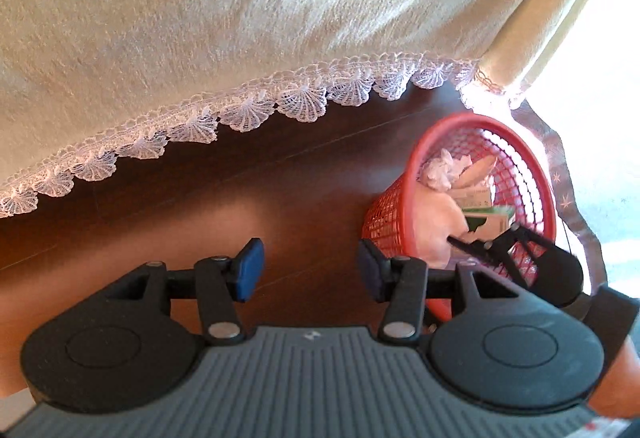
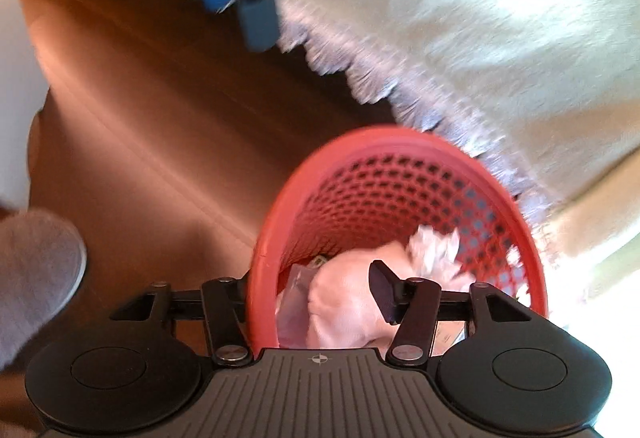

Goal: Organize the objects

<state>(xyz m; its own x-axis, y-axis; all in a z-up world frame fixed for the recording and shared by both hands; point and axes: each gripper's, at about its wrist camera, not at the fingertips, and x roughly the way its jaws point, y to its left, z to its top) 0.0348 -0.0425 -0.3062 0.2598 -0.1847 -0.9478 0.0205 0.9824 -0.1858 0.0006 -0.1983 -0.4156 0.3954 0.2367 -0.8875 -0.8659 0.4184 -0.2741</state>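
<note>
A basket (image 1: 460,197) stands on the floor (image 1: 280,197), near the lace hem of a cloth (image 1: 240,17) that hangs down behind it. In the basket lie a crumpled paper (image 1: 440,169), a soft bundle (image 1: 436,222) and a small carton (image 1: 492,220), the bundle nearest the front rim, the paper further back.

The left gripper (image 1: 310,270) hangs over bare floor, to the left of the basket. The right gripper (image 2: 316,298) straddles the basket's near rim, one finger inside above the bundle, the other outside. Left of it a foot (image 2: 36,270) rests on the floor.
</note>
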